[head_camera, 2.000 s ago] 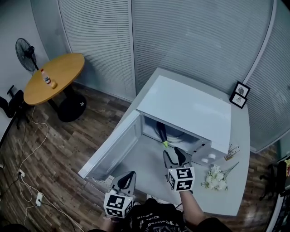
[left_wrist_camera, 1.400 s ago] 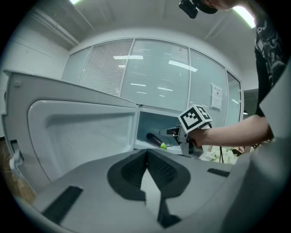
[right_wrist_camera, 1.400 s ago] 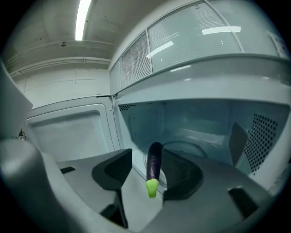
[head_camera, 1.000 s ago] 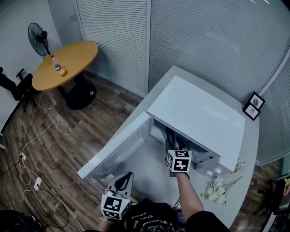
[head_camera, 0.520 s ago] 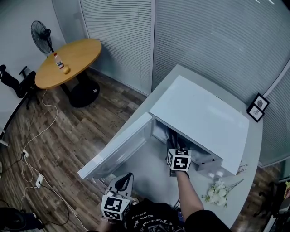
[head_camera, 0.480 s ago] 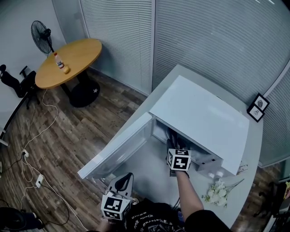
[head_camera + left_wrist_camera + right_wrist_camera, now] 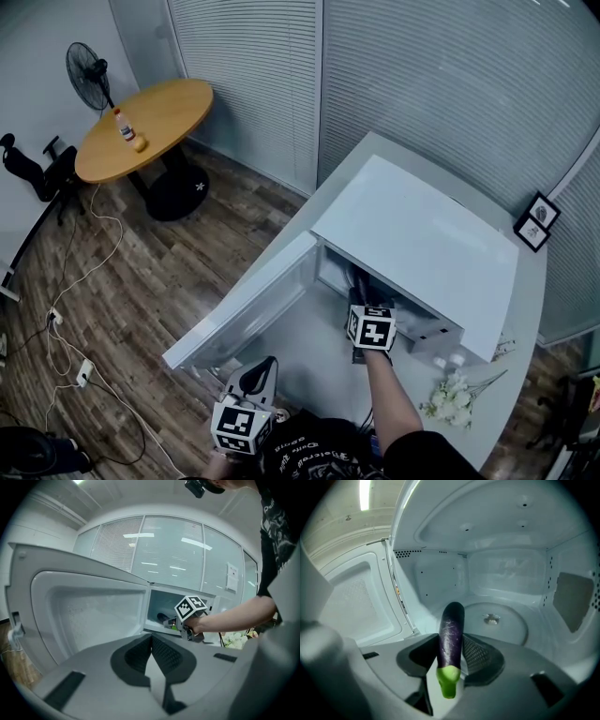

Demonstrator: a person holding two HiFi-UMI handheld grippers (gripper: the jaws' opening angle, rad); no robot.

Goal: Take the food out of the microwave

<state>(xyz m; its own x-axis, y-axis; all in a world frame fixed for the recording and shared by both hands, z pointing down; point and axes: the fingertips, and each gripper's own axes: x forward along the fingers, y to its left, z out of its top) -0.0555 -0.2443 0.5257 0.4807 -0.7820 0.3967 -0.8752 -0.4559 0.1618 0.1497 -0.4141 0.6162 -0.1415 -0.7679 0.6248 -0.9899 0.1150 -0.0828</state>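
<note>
Our right gripper (image 7: pixel 450 644) is inside the microwave (image 7: pixel 412 239), jaws closing round the eggplant (image 7: pixel 451 627) on its floor so we can lift it out. Left gripper (image 7: pixel 151 641) waits outside, shut and empty.

The right gripper (image 7: pixel 448 641) reaches into the open microwave (image 7: pixel 506 569). Its jaws are closing with a purple eggplant (image 7: pixel 451 623) lying lengthwise between them, green stem end nearest and dark tip pointing toward the far wall. The round turntable (image 7: pixel 506 625) lies beyond, to the right. The door (image 7: pixel 351 604) stands open at left.
</note>
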